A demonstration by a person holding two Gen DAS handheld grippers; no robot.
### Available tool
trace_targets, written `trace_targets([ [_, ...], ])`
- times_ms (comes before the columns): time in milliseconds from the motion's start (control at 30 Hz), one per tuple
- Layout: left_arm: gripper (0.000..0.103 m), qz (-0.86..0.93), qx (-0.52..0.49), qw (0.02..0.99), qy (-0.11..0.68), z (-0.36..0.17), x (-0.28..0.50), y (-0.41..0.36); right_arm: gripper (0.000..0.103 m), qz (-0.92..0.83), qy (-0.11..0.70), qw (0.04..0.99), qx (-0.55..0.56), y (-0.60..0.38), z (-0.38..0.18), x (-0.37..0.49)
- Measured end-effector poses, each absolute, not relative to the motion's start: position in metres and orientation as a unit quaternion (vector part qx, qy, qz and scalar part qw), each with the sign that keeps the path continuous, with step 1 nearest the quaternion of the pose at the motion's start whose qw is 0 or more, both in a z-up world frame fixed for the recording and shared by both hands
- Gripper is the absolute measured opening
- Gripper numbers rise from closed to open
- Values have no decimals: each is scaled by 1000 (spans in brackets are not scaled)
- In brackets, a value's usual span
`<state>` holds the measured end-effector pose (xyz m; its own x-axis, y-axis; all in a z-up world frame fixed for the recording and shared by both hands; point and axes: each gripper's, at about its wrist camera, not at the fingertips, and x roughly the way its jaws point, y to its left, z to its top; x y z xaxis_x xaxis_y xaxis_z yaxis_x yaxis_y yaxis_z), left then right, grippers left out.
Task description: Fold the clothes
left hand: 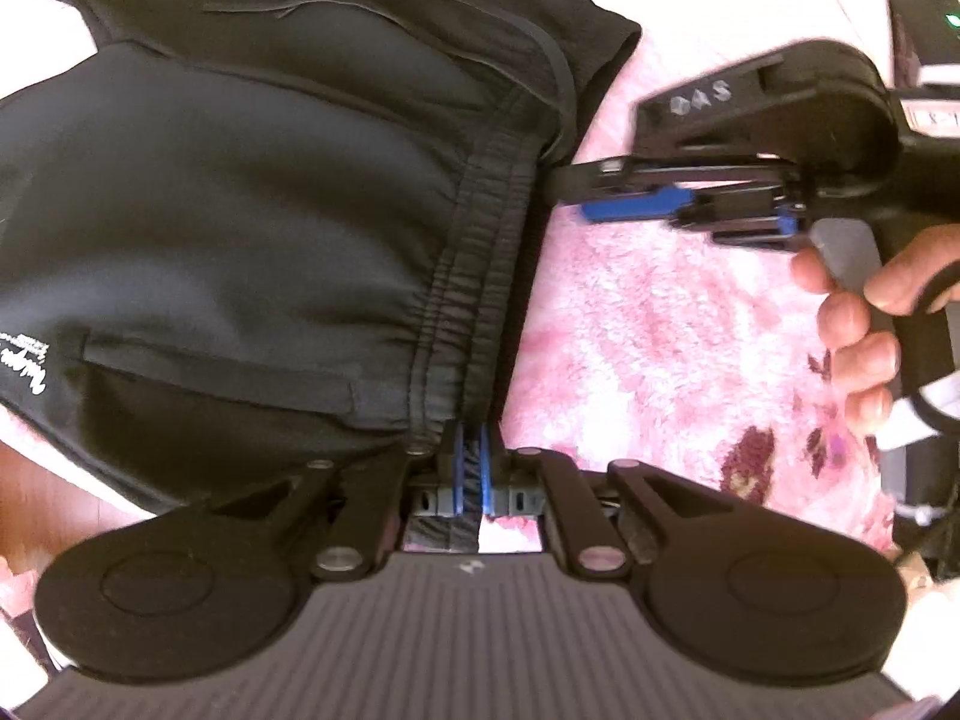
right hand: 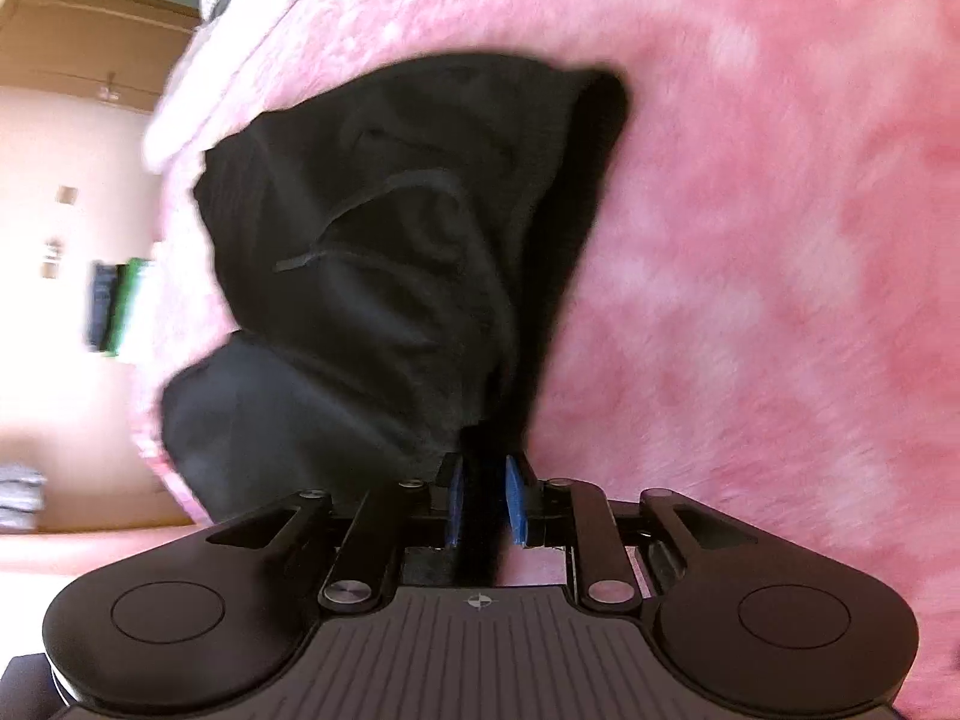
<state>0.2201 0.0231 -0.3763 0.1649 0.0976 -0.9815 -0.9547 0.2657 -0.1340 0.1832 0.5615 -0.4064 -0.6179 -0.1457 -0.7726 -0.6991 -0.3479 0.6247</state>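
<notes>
A pair of black trousers (left hand: 270, 210) with a gathered waistband and a drawstring lies bunched on a pink fluffy blanket (left hand: 660, 330). My left gripper (left hand: 471, 468) is shut on the waistband, which runs up from between its blue pads. My right gripper (left hand: 576, 192) comes in from the right, held by a person's hand (left hand: 858, 324), with its tips at the waistband's far end. In the right wrist view the black trousers (right hand: 390, 300) rise in a crumpled heap from my right gripper (right hand: 486, 498). Black cloth fills the gap between its blue pads.
The pink blanket (right hand: 750, 240) spreads wide to the right of the trousers. A black device with a green light (left hand: 924, 30) stands at the far right. Left of the blanket's edge are a pale floor, a green and blue object (right hand: 114, 306) and a grey folded stack (right hand: 21, 492).
</notes>
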Motion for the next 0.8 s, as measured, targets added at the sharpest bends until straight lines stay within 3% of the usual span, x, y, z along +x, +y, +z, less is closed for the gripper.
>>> trace_targets([
  [100, 5, 429, -433, 625, 488, -364, 216, 34, 18, 748, 497, 215, -384, 565, -388, 185],
  [200, 5, 440, -441, 628, 467, -358, 198, 41, 18, 784, 485, 161, -353, 564, -378, 170],
  [300, 6, 466, -441, 623, 448, -369, 186, 45, 18, 772, 477, 148, -392, 559, -399, 152],
  [433, 6, 446, -445, 572, 525, -405, 182, 46, 18, 746, 461, 196, -438, 556, -412, 159],
  [633, 10, 471, -438, 582, 498, -354, 151, 63, 18, 734, 448, 211, -464, 558, -368, 168],
  [733, 13, 499, -424, 577, 488, -327, 123, 82, 30, 727, 444, 204, -482, 553, -349, 160],
  [800, 16, 515, -410, 575, 486, -309, 100, 99, 45, 734, 443, 202, -473, 546, -332, 155],
])
